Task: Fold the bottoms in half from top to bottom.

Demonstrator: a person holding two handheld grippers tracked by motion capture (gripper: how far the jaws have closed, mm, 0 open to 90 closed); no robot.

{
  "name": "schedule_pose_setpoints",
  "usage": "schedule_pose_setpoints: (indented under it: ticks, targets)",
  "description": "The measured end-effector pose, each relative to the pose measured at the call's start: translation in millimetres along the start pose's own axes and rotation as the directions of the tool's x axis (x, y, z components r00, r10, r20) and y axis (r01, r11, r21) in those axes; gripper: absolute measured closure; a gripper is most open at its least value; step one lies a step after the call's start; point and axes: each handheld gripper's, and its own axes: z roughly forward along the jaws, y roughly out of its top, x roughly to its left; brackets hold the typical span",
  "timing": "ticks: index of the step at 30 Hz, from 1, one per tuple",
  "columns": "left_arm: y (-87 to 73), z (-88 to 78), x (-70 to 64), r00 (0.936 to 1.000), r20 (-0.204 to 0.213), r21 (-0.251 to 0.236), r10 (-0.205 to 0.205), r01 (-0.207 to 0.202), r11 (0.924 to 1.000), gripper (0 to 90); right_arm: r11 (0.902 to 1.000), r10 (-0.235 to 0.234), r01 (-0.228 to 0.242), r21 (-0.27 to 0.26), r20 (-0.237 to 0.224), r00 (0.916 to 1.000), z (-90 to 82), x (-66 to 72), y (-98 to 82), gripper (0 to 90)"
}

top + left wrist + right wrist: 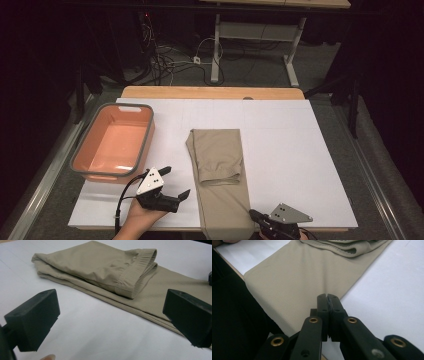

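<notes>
Left gripper (174,183) held level, fingers wide, aimed at khaki trousers (219,165). Right gripper (328,300) low at counter (300,165) edge, fingers closed, empty.

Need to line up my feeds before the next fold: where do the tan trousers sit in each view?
High view: trousers at centre, running to the near table edge.
Left gripper view: across the top and right.
Right gripper view: upper middle, beyond the shut jaws.
Shared landmark: the ribbed waistband folded on top.

White table (300,165), beige trousers (220,165), orange basin (114,142)
</notes>
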Motion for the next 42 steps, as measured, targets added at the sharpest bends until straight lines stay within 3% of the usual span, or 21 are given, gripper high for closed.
schedule_pose_setpoints:
  ticks: [6, 12, 17, 21, 24, 27, 29, 30, 31, 32, 33, 36, 38, 39, 41, 42]
  targets:
    - [2.5, 2.6, -0.2, 0.9999, -0.014, 0.031, -0.004, 0.004, 0.9995, 0.3, 0.9988, 0.026, -0.026, -0.042, -0.010, 0.9996, -3.5, -2.2, 7.4, 65.8]
    - [12.4, 12.0, 1.2, 0.9992, -0.037, 0.107, -0.015, 0.019, 0.9941, 0.1, 0.9968, 0.053, -0.053, -0.060, -0.007, 0.9986, -1.5, -9.8, 14.3, 57.8]
    - [24.4, 20.6, -5.6, 0.9989, -0.013, 0.115, -0.044, 0.045, 0.9924, 0.4, 0.9968, 0.054, -0.054, -0.059, -0.012, 0.9985, 0.1, -18.1, 25.8, 55.5]
    - [30.9, 35.5, -10.8, 0.9984, -0.005, 0.163, -0.056, 0.056, 0.9850, 0.6, 0.9970, 0.050, -0.051, -0.058, -0.009, 0.9987, 10.6, -25.5, 36.7, 53.1]
    - [35.4, 43.1, -13.5, 0.9982, 0.012, 0.172, -0.058, 0.056, 0.9835, 9.1, 0.9978, 0.054, -0.054, -0.038, 0.004, 0.9985, 22.5, -31.6, 42.0, 50.4]
    - [37.3, 48.5, -17.5, 0.9986, 0.008, 0.220, -0.053, 0.050, 0.9742, 16.1, 0.9982, 0.058, -0.058, -0.017, 0.007, 0.9983, 32.3, -36.3, 45.5, 50.3]
    - [35.6, 43.1, -26.4, 0.9996, 0.009, 0.232, -0.028, 0.025, 0.9724, 31.9, 0.9984, 0.055, -0.055, -0.010, 0.007, 0.9985, 34.8, -37.8, 46.8, 50.8]
    - [33.6, 37.6, -33.5, 0.9994, 0.024, 0.227, -0.025, 0.019, 0.9738, 37.9, 0.9986, 0.051, -0.051, -0.013, 0.007, 0.9987, 34.4, -38.1, 46.9, 51.1]
    - [30.2, 32.5, -41.2, 0.9963, 0.081, 0.217, -0.029, 0.011, 0.9762, 50.5, 0.9984, 0.055, -0.055, -0.013, 0.008, 0.9985, 33.1, -37.8, 46.7, 51.2]
    - [26.9, 29.5, -50.4, 0.9915, 0.126, 0.223, -0.032, 0.003, 0.9748, 59.1, 0.9984, 0.054, -0.054, -0.018, 0.006, 0.9985, 31.9, -38.0, 46.1, 51.4]
    - [23.7, 27.8, -60.4, 0.9894, 0.144, 0.238, -0.019, -0.016, 0.9711, 62.9, 0.9984, 0.054, -0.054, -0.019, 0.002, 0.9986, 31.0, -38.2, 45.6, 51.4]
    - [16.0, 23.9, -82.6, 0.9793, 0.199, 0.267, 0.037, -0.090, 0.9594, 65.7, 0.9983, 0.058, -0.058, -0.013, 0.003, 0.9983, 29.9, -37.7, 45.2, 51.4]
    - [11.4, 25.1, -89.4, 0.9735, 0.228, 0.298, 0.024, -0.093, 0.9501, 65.4, 0.9981, 0.057, -0.056, -0.025, 0.003, 0.9984, 28.9, -37.1, 46.0, 51.4]
    - [8.9, 26.5, -92.8, 0.9729, 0.229, 0.321, 0.030, -0.105, 0.9413, 65.2, 0.9980, 0.057, -0.057, -0.028, 0.006, 0.9984, 28.7, -36.5, 46.3, 51.5]
    - [5.6, 25.5, -97.3, 0.9737, 0.221, 0.306, 0.057, -0.125, 0.9437, 65.9, 0.9979, 0.058, -0.058, -0.029, 0.006, 0.9983, 27.9, -35.0, 46.6, 51.6]
    - [4.5, 25.2, -98.9, 0.9757, 0.208, 0.301, 0.069, -0.131, 0.9444, 72.7, 0.9981, 0.056, -0.056, -0.027, 0.008, 0.9984, 27.6, -34.4, 46.7, 51.6]
